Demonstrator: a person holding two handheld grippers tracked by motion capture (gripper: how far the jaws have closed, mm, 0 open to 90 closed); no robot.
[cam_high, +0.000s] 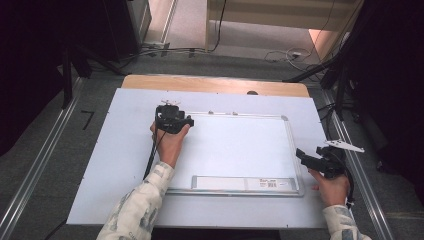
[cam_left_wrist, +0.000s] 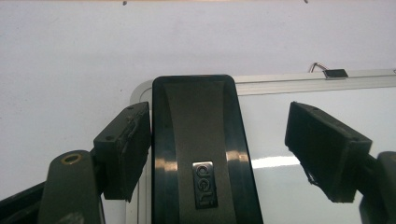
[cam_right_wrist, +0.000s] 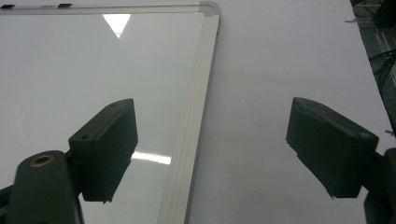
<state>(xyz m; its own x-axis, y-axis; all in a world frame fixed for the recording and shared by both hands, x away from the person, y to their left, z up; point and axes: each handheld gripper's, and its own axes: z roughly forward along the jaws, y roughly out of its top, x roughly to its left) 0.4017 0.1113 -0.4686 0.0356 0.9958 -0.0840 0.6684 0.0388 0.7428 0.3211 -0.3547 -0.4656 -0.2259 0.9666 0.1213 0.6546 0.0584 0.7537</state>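
Right now the left gripper (cam_left_wrist: 219, 149) sits at the whiteboard's (cam_high: 240, 150) far left corner, jaws parted around a black eraser (cam_left_wrist: 198, 149); one pad is against its side, the other stands clear, so no grip. The eraser lies on the board's corner frame. Over the board's right edge the right gripper (cam_right_wrist: 219, 154) has jaws wide, nothing between. Lots of bare white table (cam_high: 125, 125) around the board. A label strip (cam_high: 245, 183) lies along the near edge.
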